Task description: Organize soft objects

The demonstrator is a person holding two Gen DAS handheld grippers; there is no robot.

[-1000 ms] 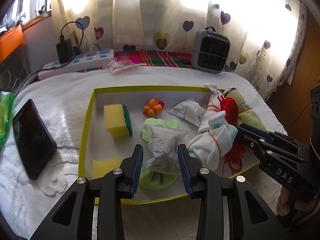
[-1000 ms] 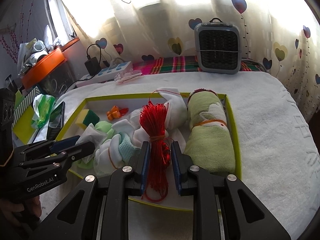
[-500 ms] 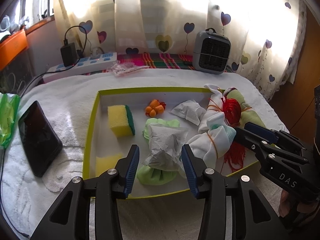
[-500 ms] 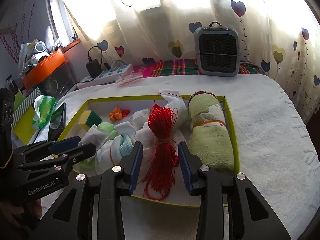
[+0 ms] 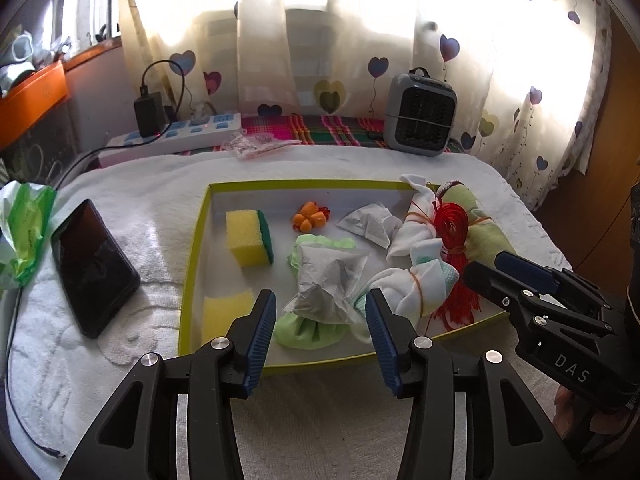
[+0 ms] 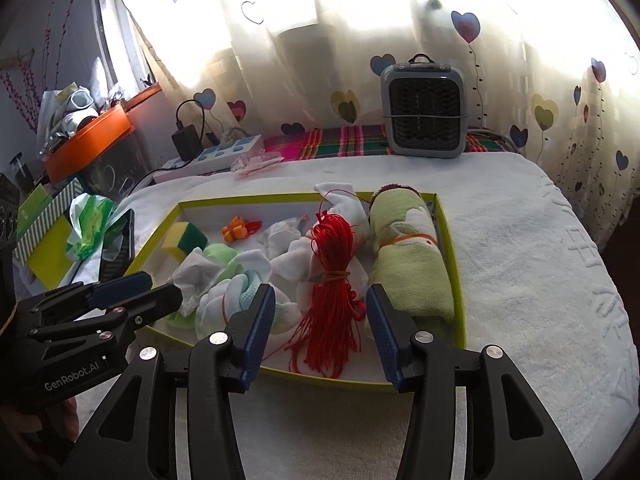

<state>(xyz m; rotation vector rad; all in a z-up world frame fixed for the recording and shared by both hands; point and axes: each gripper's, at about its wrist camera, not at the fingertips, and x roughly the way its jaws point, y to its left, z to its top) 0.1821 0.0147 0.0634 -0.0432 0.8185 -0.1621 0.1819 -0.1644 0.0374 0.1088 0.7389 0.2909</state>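
Both my jaws are wide apart now, gripping nothing. My left gripper has let go of the grey paper pouch and backed off; it lies on the green cloth near the tray's front edge. My right gripper has released the red cord bundle too, leaving it in the yellow-green tray between the white socks and the rolled green towel. So both pieces look placed, and I'm pulling clear, probably finished or picking the next item. Further out, the sponge and orange toy sit towards the back. Hard to read: the sock pile is tangled, the second sponge is half behind my finger, and the towel's near end hides behind my right jaw.
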